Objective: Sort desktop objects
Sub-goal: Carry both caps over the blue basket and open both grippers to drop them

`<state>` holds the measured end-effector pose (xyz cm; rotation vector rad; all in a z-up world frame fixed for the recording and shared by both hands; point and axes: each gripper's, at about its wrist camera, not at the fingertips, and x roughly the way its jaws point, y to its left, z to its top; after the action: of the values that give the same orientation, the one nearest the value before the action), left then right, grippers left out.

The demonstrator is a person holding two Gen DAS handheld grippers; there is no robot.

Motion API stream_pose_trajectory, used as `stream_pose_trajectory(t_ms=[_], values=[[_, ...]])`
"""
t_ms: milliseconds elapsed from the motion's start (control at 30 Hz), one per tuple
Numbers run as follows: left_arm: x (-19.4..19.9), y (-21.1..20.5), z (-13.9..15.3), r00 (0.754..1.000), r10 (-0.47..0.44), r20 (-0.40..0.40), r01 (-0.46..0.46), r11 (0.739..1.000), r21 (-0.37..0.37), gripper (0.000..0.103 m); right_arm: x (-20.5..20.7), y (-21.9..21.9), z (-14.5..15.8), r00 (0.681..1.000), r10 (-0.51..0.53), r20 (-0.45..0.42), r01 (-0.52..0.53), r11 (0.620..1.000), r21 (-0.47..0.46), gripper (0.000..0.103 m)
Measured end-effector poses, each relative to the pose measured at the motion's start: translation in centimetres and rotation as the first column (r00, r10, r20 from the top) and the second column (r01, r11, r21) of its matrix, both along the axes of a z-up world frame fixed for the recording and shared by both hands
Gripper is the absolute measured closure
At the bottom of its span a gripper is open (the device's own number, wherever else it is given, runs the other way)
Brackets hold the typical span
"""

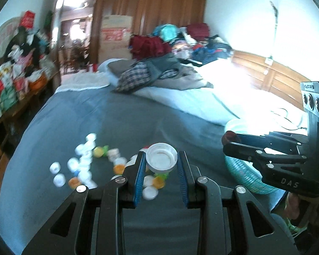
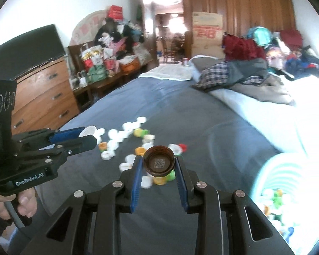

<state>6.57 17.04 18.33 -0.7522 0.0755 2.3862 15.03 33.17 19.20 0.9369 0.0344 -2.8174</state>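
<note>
Left tongs [image 1: 161,163]: closed on a white cap [image 1: 161,159], the blue pads pressing its rim on both sides; the cap's hollow side faces the camera, and it is held clear above the bed.
Right tongs [image 2: 158,165]: closed on a brown cap [image 2: 158,162], pinched at its rim between the blue pads; a square printed code shows inside the cap.
Hand [image 2: 2,201]: wrapped around the grip of the left tongs, seen at the left edge of the right wrist view.
Loose caps [image 2: 125,133]: white, yellow, orange and green ones, plus one red, scattered on the bed below and beyond both pairs of tongs, mostly to the left of the right tongs.
Basket [image 2: 287,170]: teal ribbed, to the right of the right tongs and lower, with coloured caps inside.
Bed [image 2: 180,114]: grey-blue cover under the caps, running on ahead of the tongs.
Clothes [image 2: 234,74]: plaid and grey pieces heaped on the bed, far ahead and to the right.
Wardrobe [image 2: 244,4]: brown wood, against the far wall.
</note>
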Motion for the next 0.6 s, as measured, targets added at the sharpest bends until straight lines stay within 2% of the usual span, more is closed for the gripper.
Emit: stream_pose_trajectory(t_ms=[300,600], values=[[0.7,7.4,2.8,0.993,-0.115,-0.038,0.115,0.993,-0.008,0.078,2.9,7.6,3.4,0.990,-0.134,-0.043,0.134,0.991,0.009,0.070],[0.9,15.1,4.4,0.968,-0.249,0.002,0.249,0.968,-0.021,0.078,5.5,15.1,6.1,0.968,-0.244,-0.054,0.245,0.969,0.012,0.070]])
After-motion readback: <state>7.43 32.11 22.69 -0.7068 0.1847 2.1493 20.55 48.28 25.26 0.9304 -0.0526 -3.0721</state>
